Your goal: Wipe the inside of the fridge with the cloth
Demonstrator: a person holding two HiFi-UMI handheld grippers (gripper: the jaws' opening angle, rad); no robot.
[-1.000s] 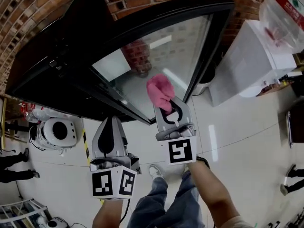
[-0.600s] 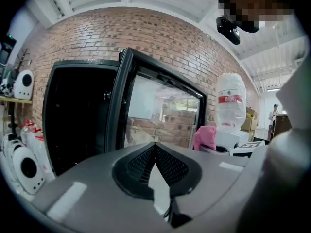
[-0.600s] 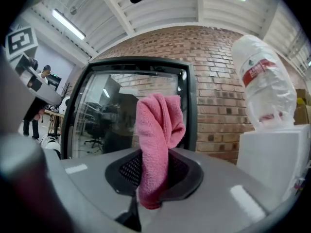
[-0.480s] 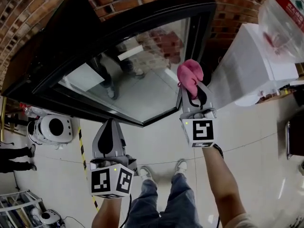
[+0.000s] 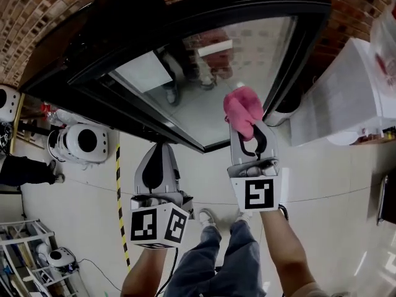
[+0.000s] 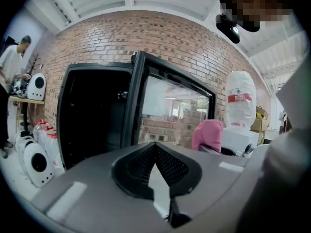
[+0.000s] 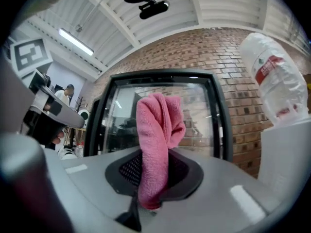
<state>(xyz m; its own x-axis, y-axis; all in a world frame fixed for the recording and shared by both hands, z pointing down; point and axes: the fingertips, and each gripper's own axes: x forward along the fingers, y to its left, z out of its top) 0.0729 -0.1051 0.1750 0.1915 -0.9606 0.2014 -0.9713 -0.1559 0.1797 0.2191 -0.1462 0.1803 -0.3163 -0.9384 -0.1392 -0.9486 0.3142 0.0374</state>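
Right tool [image 7: 155,171] first: its jaws are clamped down on the pink cloth [image 7: 158,130]. The cloth's lower end is pinched deep between them and the rest stands up in a bunched fold above the tips. In the head view that same right tool [image 5: 249,138] points up and away from the person, with the cloth [image 5: 242,110] showing against the lower right corner of the glass door [image 5: 210,73]. Whether the cloth touches the glass, I cannot tell.

Over to the left tool [image 6: 155,149]: its jaws meet at the tips, nothing held. It sits lower and to the left in the head view [image 5: 159,159], level with the door's bottom edge, well apart from the cloth.

Beyond both tools stands the black fridge [image 6: 92,115], its door swung open and the dark inside visible at the left. The cloth is outside it, on the door side. A brick wall [image 5: 37,17] backs the fridge. To the right is a white water dispenser [image 7: 286,154] with a bottle on top. The floor [image 5: 185,178] below is pale and glossy.
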